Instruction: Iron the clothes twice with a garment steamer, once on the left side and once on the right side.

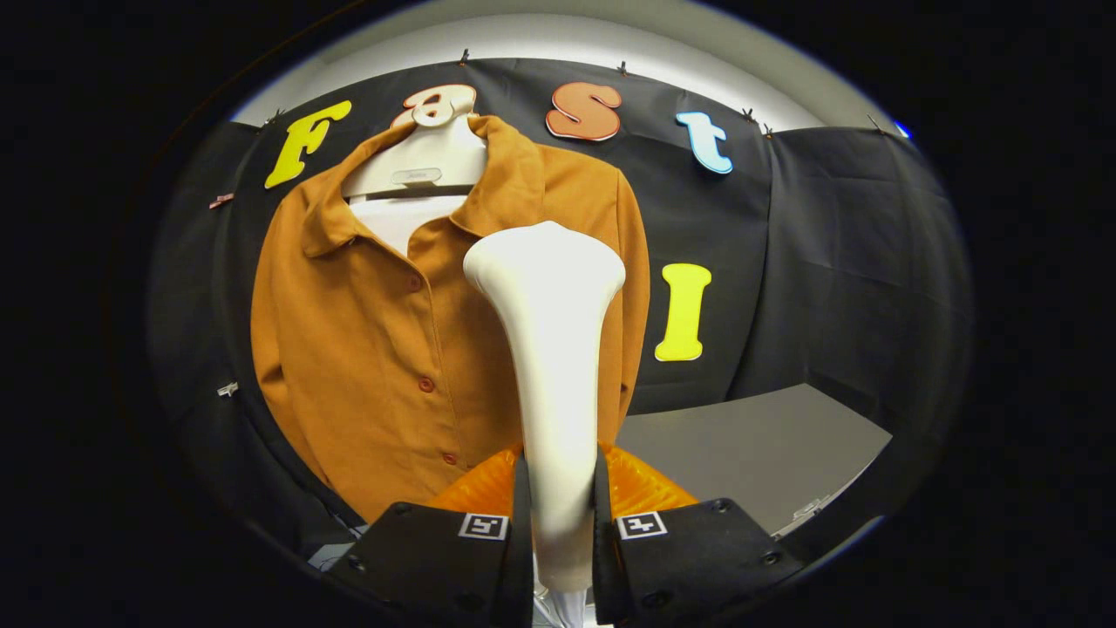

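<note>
A brown button-up shirt [366, 349] hangs on a white hanger [418, 170] against the booth's black wall, facing me. My gripper [562, 497] is shut on the handle of a white garment steamer [549, 349], both fingers pressing its sides. The steamer stands upright between the fingers. Its wide head [545, 262] reaches up in front of the shirt's right half, just beside the button line. Whether the head touches the cloth is unclear.
A grey table top [750, 453] lies to the right of the shirt, below the wall. The black cloth wall [854, 262] closes the booth behind and to the right. A white hanger neck rises above the collar.
</note>
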